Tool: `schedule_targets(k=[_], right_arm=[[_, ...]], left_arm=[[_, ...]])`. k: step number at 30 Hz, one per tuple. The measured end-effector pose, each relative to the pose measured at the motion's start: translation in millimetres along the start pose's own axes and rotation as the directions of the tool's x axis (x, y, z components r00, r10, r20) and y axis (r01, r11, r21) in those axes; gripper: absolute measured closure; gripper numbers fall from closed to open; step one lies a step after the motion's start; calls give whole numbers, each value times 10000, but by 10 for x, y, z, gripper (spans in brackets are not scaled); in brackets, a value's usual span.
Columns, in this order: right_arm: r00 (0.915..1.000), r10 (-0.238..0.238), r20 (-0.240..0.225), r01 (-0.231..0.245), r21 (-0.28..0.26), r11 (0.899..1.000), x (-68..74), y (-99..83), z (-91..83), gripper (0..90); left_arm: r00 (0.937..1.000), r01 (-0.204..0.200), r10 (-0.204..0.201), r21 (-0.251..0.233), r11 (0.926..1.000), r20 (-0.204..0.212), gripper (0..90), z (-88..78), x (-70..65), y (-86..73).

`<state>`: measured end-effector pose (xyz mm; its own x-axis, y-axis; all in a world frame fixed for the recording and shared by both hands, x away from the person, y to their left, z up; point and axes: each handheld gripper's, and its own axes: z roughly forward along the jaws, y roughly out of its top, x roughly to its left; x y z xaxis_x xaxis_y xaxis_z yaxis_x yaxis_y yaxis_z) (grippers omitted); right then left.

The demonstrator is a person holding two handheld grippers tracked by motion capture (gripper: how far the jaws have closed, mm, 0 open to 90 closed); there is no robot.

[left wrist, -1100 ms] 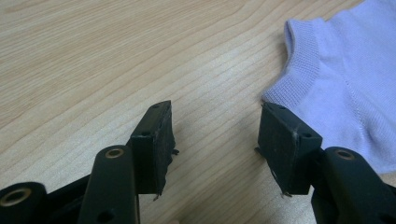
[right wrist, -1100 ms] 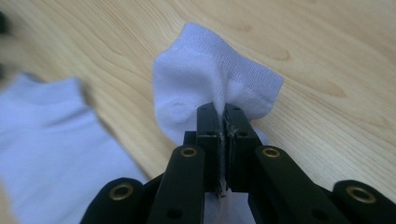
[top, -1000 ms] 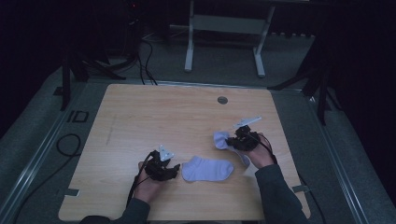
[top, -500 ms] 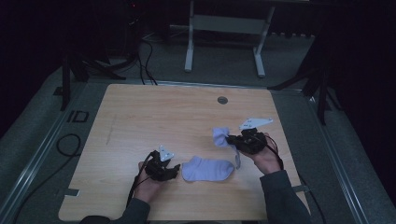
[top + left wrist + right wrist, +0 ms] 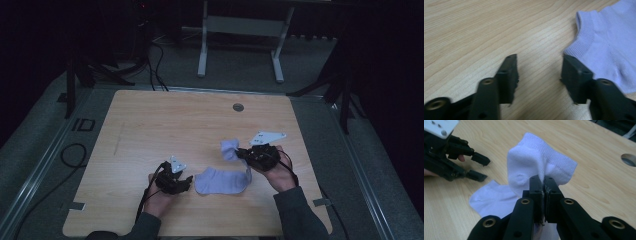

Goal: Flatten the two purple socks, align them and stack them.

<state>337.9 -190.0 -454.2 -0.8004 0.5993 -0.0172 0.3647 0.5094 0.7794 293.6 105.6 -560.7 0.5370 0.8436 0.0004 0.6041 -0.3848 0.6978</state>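
right hand-held gripper [image 5: 243, 153] lifted sock [image 5: 222, 179] end, left hand-held gripper [image 5: 187, 182] closing beside cuff, bare tabletop [image 5: 165, 120] beyond

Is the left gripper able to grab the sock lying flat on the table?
Probably yes. The left gripper has its jaws apart, just been closing a little, with bare table between them. The flat sock's cuff edge lies right beside one jaw, nothing in between, so a small sideways shift should reach it.
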Motion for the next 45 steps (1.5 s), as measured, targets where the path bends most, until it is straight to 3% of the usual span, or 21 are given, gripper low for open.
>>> schedule_targets(k=[4, 7, 12, 19, 23, 31, 36, 40, 45], right_arm=[[10000, -23, -65, 24, 93, 10000, 19, -31, 55, 866], [9999, -11, -139, 12, 88, 10000, 37, -43, 82, 866], [9997, -70, -226, 72, 110, 9999, 59, -56, 120, 866], [9993, -174, -338, 176, 68, 9998, 110, -68, 158, 866], [9989, -223, -414, 227, 93, 9997, 141, -79, 189, 866], [9957, -560, -732, 574, 178, 9982, 254, -93, 270, 866], [9943, -621, -869, 646, 255, 9976, 293, -120, 321, 866], [9929, -768, -907, 802, 348, 9962, 343, -149, 362, 865], [9926, -746, -957, 793, 469, 9957, 368, -178, 405, 866]], left_arm=[[9996, 181, -176, -255, 9995, 209, 580, -34, -5, 3], [9950, 250, -189, -609, 9978, 978, 604, -84, -41, 35], [9907, -449, 537, -728, 9963, 1247, 701, -82, -187, 58], [9871, -532, 613, -578, 9969, 1476, 815, -53, -223, 50], [9862, -462, 552, -606, 9971, 1559, 804, -64, -200, 50], [9780, -124, 308, -899, 9959, 2064, 719, -163, -146, 83], [9815, -113, 325, -1119, 9937, 1889, 645, -231, -144, 120], [9796, -41, 296, -1274, 9918, 1989, 618, -283, -127, 151], [9678, 76, 294, -1457, 9893, 2501, 611, -326, -160, 197]])
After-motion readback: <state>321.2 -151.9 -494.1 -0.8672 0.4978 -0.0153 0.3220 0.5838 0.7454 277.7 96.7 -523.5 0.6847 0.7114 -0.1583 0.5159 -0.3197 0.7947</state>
